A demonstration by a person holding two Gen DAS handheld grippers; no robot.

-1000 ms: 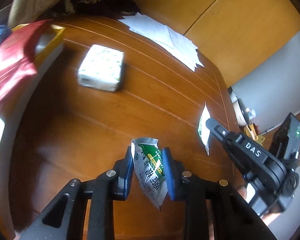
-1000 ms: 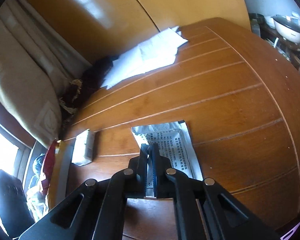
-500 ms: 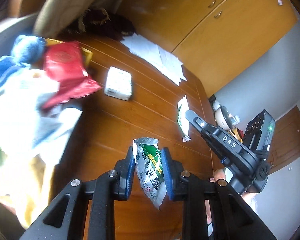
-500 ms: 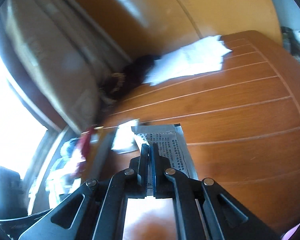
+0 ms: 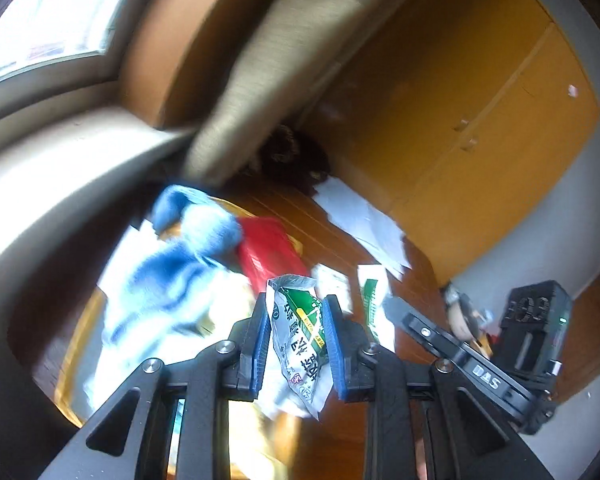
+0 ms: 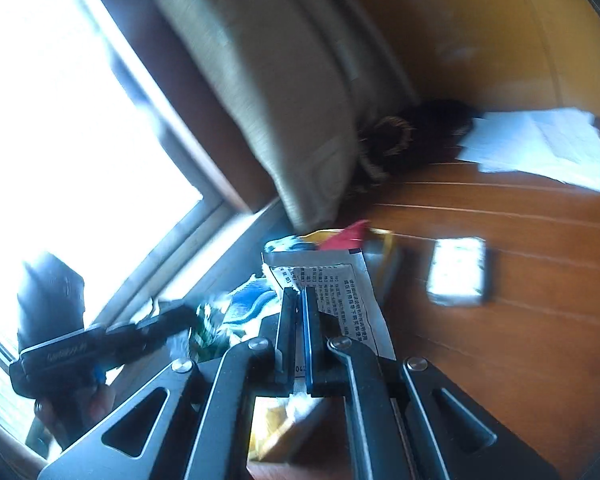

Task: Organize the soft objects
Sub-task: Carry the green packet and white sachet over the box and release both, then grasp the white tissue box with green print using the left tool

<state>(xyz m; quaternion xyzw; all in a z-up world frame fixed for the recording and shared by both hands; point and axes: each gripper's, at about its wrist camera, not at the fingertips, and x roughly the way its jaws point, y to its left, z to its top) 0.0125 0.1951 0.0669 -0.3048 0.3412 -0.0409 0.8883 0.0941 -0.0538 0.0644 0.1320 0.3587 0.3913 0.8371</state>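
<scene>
- Wooden table (image 6: 500, 344) with inlaid pale lines, sitting by a bright window (image 6: 60, 120); beige curtain (image 6: 284, 92) hanging at the far edge, loose white papers (image 6: 540, 144) lying near the yellow cabinet doors (image 5: 480, 120).
- Yellow-rimmed bin (image 5: 74, 352) at the window side is holding blue cloth (image 5: 180, 248) and a red packet (image 5: 268, 252) (both views are blurring with motion).
- Left gripper (image 5: 296, 344) is clamping a green-and-white sachet (image 5: 298, 340), pads pressing on both faces, packet standing upright between them.
- Right gripper (image 6: 299, 332) is pinching a second flat sachet (image 6: 332, 284), printed back facing the camera, jaws nearly meeting on the thin foil.
- A second ago both grippers were hanging low over bare table; now both are swinging up and toward the bin, which is filling the lower left of each view.
- Reading: the carry is nearly over, and both sachets are arriving above the bin for release.
- White tissue pack (image 6: 458, 272) is lying on the table just beside the bin, not yet collected.
</scene>
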